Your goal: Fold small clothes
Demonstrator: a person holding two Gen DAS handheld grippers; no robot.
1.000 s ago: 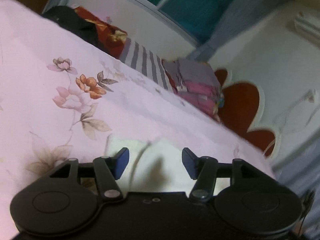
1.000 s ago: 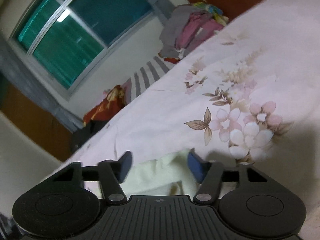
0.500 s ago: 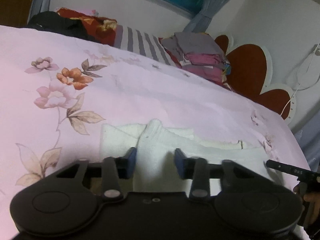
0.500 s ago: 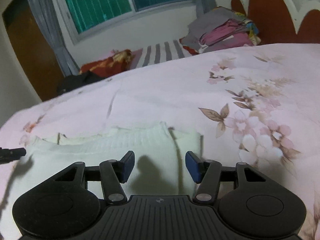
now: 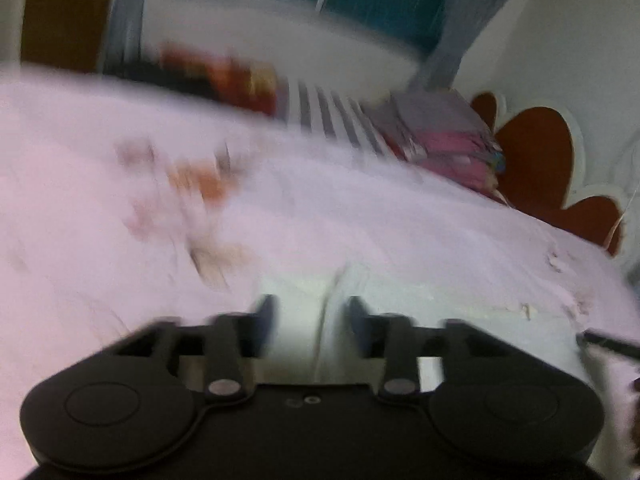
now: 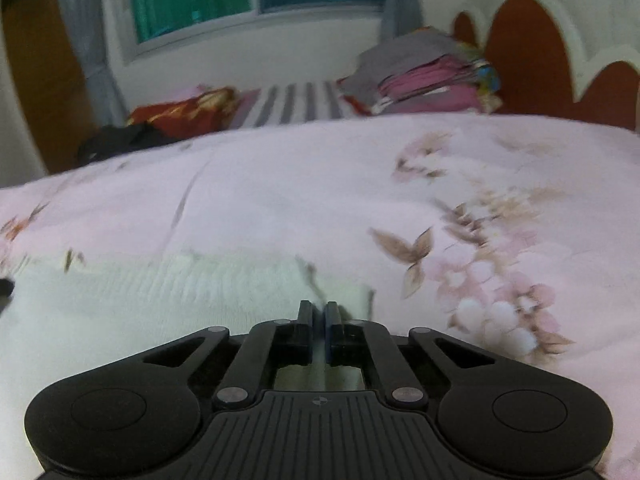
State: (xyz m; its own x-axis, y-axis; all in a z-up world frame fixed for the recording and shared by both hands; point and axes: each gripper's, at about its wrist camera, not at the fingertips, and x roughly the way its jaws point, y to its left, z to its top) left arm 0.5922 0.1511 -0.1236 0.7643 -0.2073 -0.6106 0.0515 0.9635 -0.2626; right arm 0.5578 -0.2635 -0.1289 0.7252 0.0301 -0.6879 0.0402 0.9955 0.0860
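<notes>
A pale cream ribbed garment (image 6: 168, 300) lies flat on the pink floral bedsheet (image 6: 300, 184). My right gripper (image 6: 319, 310) is shut on the garment's near right edge, with cloth pinched between the pads. In the blurred left wrist view the same garment (image 5: 440, 300) lies under my left gripper (image 5: 312, 312), whose jaws stand apart over a fold ridge in the cloth. The tip of the right gripper shows at the right edge (image 5: 608, 342).
A stack of folded grey and pink clothes (image 6: 428, 76) sits at the far side by the red and white headboard (image 6: 528, 52). A striped cloth (image 6: 296, 104), a red patterned cloth (image 6: 188, 112) and a black item (image 6: 120, 140) lie along the far edge under the window.
My right gripper has closed on the garment's edge. My left gripper has stayed open and is moving, so its view is blurred; its jaws stand slightly wider apart.
</notes>
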